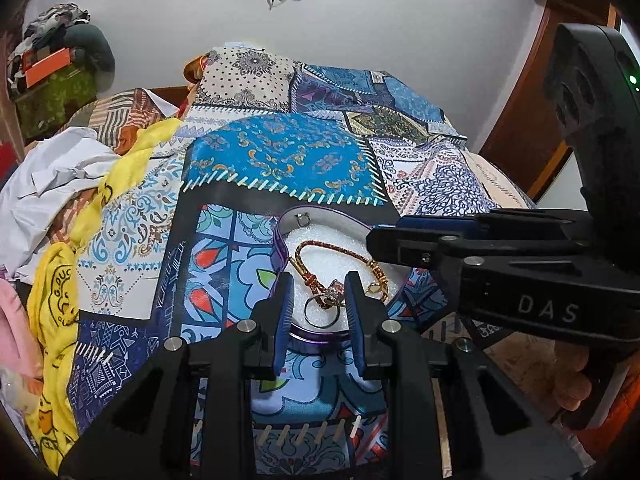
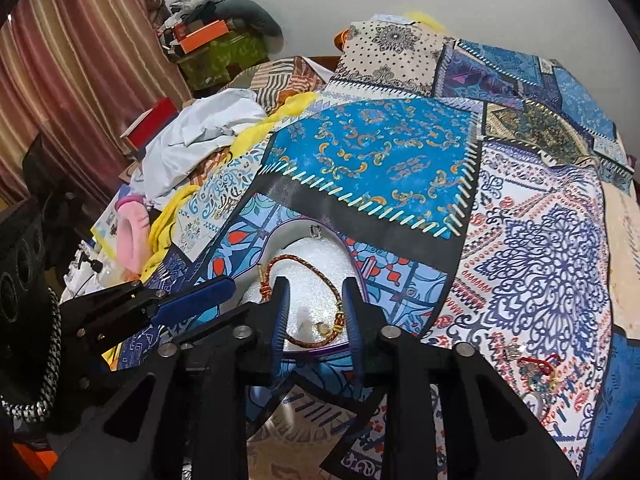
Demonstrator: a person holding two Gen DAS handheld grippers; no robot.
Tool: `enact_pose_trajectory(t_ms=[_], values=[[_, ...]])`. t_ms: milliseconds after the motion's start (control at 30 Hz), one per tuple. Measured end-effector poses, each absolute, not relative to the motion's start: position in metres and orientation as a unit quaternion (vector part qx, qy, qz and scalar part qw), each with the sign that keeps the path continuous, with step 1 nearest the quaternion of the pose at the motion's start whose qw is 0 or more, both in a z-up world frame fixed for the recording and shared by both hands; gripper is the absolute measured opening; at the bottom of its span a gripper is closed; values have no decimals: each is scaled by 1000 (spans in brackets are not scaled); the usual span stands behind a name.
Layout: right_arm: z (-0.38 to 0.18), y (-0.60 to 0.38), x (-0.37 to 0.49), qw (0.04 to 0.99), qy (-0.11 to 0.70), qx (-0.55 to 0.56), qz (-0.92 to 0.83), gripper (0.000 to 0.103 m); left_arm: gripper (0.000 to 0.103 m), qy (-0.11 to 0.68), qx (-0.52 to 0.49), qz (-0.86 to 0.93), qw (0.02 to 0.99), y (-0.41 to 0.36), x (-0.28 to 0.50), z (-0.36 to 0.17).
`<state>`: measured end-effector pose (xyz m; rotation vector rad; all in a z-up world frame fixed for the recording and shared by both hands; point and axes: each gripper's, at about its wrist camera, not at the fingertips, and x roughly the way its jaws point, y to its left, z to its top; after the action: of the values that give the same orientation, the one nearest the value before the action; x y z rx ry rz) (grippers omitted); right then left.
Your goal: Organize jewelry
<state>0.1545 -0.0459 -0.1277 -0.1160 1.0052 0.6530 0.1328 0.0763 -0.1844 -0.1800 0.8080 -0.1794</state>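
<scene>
White foam tray with purple rim sits on patchwork bedspread. Already inside: braided red-gold bracelet, silver ring, small clasp piece. Left gripper jaws apart around ring, no contact visible. Right gripper jaws apart, empty. Left to sort: jewelry cluster on bedspread, well apart from tray.
</scene>
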Motion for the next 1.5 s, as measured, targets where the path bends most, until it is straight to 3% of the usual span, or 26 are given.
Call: enact_pose_trajectory(t_ms=[600, 800, 1500], values=[[-72, -121, 139, 889, 392, -53, 230, 27, 25, 338, -58, -78, 936, 59, 116, -124], [-64, -160, 136, 906, 375, -41, 191, 41, 26, 333, -49, -96, 937, 35, 122, -115], [-103, -242, 144, 895, 419, -2, 153, 41, 27, 413, -11, -168, 895, -56, 174, -168]])
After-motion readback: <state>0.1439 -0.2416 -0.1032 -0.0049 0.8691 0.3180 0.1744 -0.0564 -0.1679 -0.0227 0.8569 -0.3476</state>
